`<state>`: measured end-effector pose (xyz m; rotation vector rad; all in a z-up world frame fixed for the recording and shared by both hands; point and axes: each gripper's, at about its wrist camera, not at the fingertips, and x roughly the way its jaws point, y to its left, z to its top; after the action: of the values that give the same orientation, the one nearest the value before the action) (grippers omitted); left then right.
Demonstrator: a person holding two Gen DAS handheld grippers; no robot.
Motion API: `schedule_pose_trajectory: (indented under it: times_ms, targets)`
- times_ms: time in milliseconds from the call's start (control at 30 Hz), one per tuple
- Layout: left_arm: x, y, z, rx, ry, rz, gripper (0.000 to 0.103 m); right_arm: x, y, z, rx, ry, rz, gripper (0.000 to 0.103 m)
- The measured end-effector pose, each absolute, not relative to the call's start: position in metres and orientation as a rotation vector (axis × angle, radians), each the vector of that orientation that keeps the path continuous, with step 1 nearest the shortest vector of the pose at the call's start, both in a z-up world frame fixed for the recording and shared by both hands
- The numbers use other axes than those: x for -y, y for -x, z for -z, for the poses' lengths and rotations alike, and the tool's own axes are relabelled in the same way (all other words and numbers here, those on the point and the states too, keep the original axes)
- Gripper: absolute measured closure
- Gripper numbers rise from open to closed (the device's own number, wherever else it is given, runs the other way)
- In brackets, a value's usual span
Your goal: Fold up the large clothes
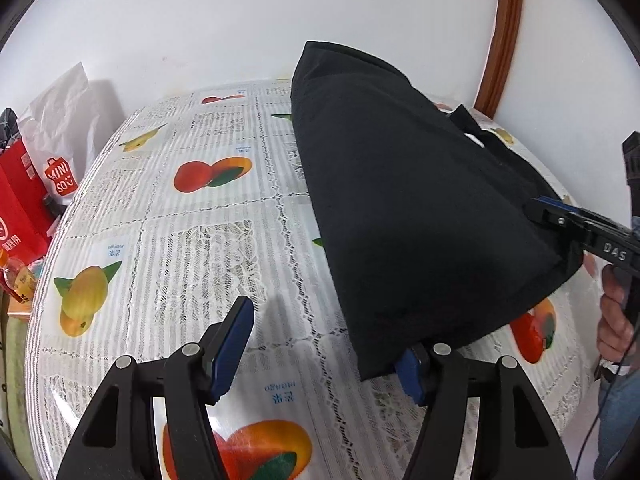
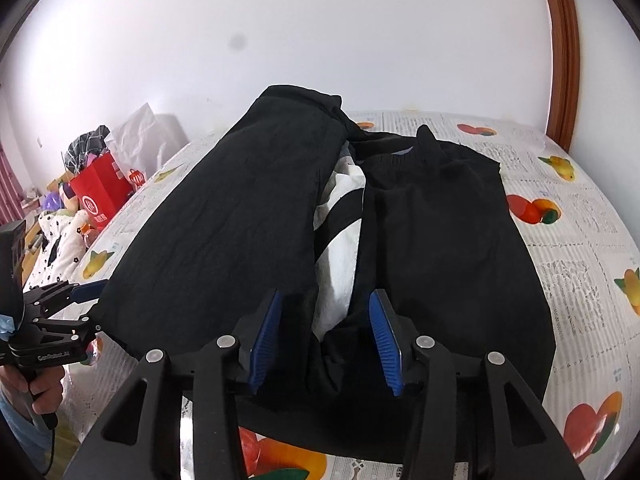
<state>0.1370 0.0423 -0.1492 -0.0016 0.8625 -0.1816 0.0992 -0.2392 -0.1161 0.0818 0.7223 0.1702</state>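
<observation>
A large black garment lies on the fruit-print table, its two sides folded in toward the middle. A strip of white and black lining shows in the gap between them. My right gripper is open at the garment's near edge, with the fabric lying loose between its blue pads. In the left wrist view the same garment fills the right half. My left gripper stands open at its near corner, the right fingertip tucked under the cloth. The right gripper shows at the garment's far right edge.
A red paper bag and a white shopping bag stand past the table's left edge, with more clutter there. A white wall backs the table, with a brown door frame at right. Hands hold the gripper handles.
</observation>
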Motion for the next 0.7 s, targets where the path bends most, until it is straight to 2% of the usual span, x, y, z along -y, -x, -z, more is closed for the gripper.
schedule_pose_trajectory:
  times_ms: [267,700]
  targets:
    - [-0.033,-0.139,0.148,-0.855,0.019,0.208,0.041,0.235,-0.101,0.116,-0.731,-0.095,-0.186,0.056]
    - [-0.002,-0.155,0.161,-0.882,-0.002,0.220,0.040,0.236,-0.115,0.122,-0.769,-0.117,-0.163,0.046]
